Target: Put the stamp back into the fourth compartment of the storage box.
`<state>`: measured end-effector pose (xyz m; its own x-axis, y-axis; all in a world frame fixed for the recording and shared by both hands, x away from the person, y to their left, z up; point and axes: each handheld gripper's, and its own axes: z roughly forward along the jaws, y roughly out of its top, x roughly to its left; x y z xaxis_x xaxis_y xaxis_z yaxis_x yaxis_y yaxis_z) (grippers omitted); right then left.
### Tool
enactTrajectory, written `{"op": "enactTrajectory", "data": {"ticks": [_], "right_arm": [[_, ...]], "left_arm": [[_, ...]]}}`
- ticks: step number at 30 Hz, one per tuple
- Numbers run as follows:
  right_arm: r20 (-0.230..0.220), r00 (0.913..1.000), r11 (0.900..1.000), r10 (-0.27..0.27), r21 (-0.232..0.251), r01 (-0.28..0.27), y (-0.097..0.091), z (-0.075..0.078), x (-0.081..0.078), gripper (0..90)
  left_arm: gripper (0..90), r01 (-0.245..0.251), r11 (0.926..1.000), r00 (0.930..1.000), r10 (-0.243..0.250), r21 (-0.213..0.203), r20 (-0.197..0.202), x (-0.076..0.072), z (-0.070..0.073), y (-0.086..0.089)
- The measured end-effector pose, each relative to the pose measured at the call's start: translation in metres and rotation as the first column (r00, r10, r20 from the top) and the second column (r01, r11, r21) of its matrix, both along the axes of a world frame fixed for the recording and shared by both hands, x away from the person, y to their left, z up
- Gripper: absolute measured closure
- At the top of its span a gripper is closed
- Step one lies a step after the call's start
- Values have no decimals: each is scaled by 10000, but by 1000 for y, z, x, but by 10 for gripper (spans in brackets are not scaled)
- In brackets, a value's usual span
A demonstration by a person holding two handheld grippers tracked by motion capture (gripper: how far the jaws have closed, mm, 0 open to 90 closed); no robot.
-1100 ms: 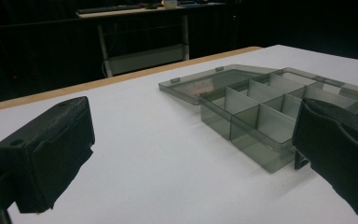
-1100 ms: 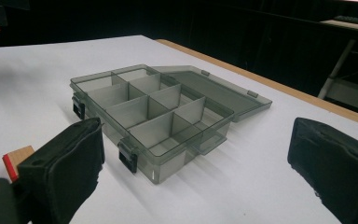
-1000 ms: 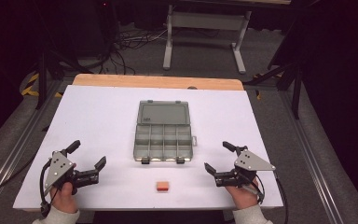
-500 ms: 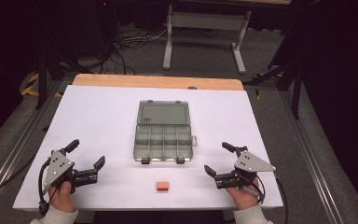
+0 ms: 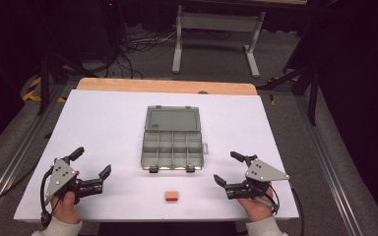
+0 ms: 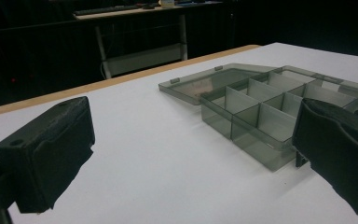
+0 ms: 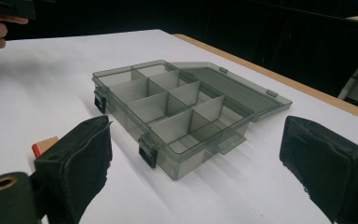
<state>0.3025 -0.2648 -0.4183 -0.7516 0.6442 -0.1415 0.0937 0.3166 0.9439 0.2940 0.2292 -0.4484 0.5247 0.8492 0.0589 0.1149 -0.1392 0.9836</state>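
Grippers, your left gripper [image 5: 89, 167] and right gripper [image 5: 225, 168], flank the open smoky-grey plastic compartment box [image 5: 172, 149] unclenched and empty, the right's jaws just narrowing slightly, ready for the small orange block [image 5: 171, 196] lying before it.

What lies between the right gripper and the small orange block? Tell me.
Nothing: in the high view only bare white table separates the right gripper from the orange block.
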Motion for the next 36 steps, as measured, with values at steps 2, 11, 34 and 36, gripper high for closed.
{"op": "enactTrajectory", "data": {"ticks": [2, 11, 34, 36], "right_arm": [[6, 9998, 9996, 212, -161, -212, 4, 2, 1, 103], [-181, 9949, 9935, 994, -546, -1003, 28, 13, 11, 112], [-668, 9704, 9725, 2320, 393, -2297, 63, 30, 24, 140], [-672, 9694, 9716, 2361, 331, -2343, 66, 30, 26, 140]], "left_arm": [[2, 26, 10000, 10000, -26, -1, 20, 0, 0, 0], [2, 19, 9999, 9999, -18, 135, -129, 1, -1, -1], [2, -35, 9999, 9999, 37, 154, -107, 1, -2, -1], [2, -36, 9999, 9999, 37, 155, -111, 1, -2, -1]]}}
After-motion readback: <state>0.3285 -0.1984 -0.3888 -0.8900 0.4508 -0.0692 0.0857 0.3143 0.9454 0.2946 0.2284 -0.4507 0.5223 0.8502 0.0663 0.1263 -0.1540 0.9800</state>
